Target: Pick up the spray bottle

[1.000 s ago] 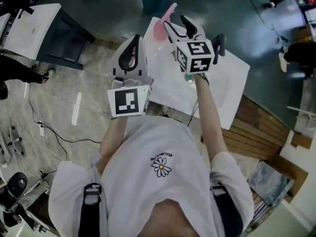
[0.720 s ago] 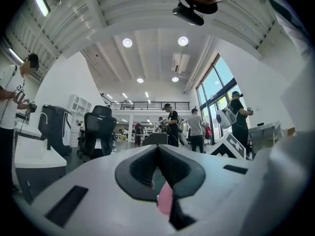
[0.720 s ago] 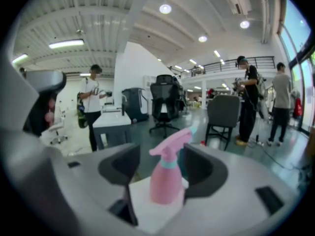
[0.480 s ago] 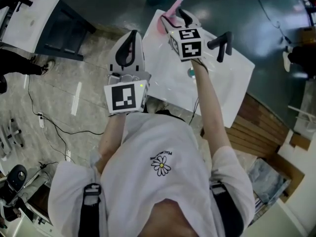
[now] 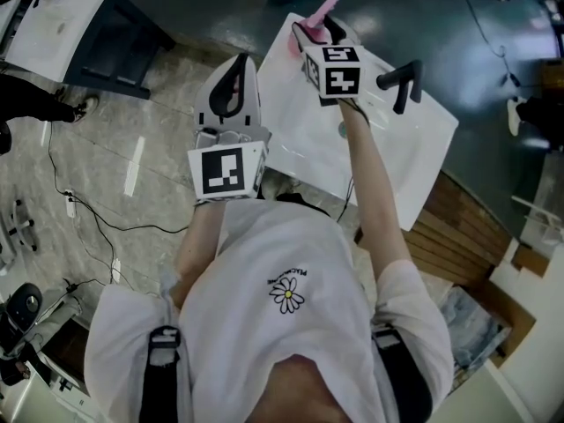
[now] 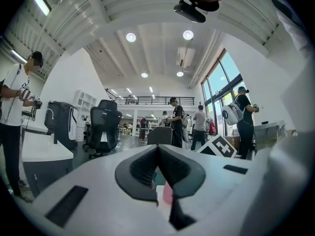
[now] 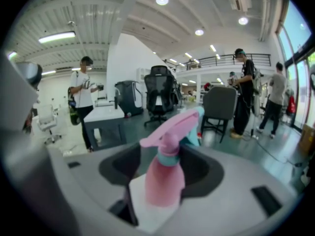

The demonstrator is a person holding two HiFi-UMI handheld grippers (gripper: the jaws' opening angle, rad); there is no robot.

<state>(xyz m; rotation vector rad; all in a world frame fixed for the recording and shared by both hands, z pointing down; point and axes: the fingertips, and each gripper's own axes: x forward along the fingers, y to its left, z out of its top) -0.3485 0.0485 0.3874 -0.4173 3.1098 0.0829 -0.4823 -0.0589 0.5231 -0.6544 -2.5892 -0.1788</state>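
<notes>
White table (image 5: 401, 161): upper centre of the head view, standing where grey tiled floor (image 5: 106, 166) meets dark glossy floor. An open hall with office chairs, desks and standing people lies beyond.

Spray bottle (image 7: 165, 181): pink, with a teal collar and a pink trigger head. It stands upright on the table's far corner, at top centre of the head view.

Right gripper (image 5: 317, 35): tilted down over the table. Its jaws are spread wide and have just been opening, one on each side of the bottle. No pad visibly presses on it.

Left gripper (image 6: 157, 149): held level beside the table's left edge. Its jaws are closed tip to tip and hold nothing.

Person: white shirt (image 5: 282, 324) with a daisy print, both arms forward.

Cable (image 5: 97, 232): lower left, on the tiles.
</notes>
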